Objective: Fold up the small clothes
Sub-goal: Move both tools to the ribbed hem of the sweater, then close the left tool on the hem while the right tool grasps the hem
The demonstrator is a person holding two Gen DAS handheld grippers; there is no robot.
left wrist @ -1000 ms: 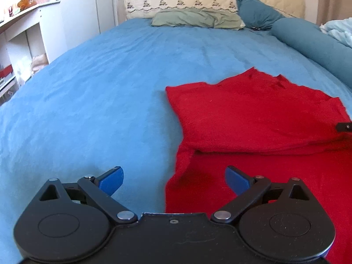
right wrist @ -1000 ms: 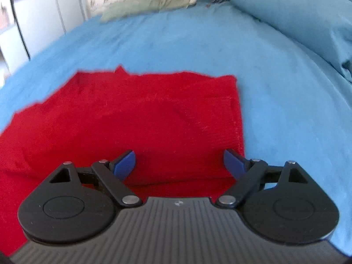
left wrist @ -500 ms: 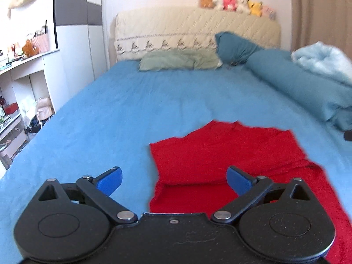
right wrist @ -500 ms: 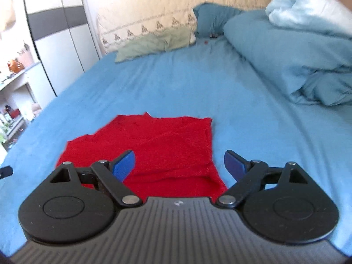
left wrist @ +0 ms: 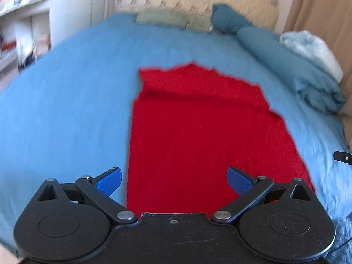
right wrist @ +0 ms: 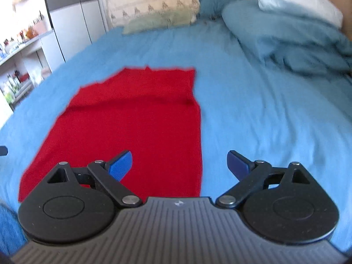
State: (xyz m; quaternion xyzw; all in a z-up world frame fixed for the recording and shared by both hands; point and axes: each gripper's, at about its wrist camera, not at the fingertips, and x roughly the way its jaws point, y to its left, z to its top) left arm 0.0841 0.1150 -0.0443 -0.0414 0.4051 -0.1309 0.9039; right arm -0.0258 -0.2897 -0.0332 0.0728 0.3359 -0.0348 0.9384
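No readable writing on either tool; the right gripper carried only a small pale emblem on its ribbed grey housing, too small to make out, and the left gripper showed a plain matte black housing with fine scratches and a centre screw. Both had black pivot arms with steel rivets and flat blue fingers, spread wide with nothing between them. The red garment lay flat on the bed, a long, roughly rectangular shape with a soft fuzzy knit look, its far end doubled over into a raised fold with a ragged top edge. In the left wrist view the left gripper hovered over the garment's near end, left finger above bare sheet, right finger above red cloth. In the right wrist view the garment sat left of centre; the right gripper's left finger was over cloth, the right finger over sheet, the cloth's straight right edge running between them. Whether either tool touched the fabric could not be told. The sheet was smooth blue cotton-like cloth with faint creases. A rumpled teal duvet with a pale blue blanket on top lay along the right side. A sage pillow and a teal pillow rested against a quilted cream headboard. Both views were motion-blurred.
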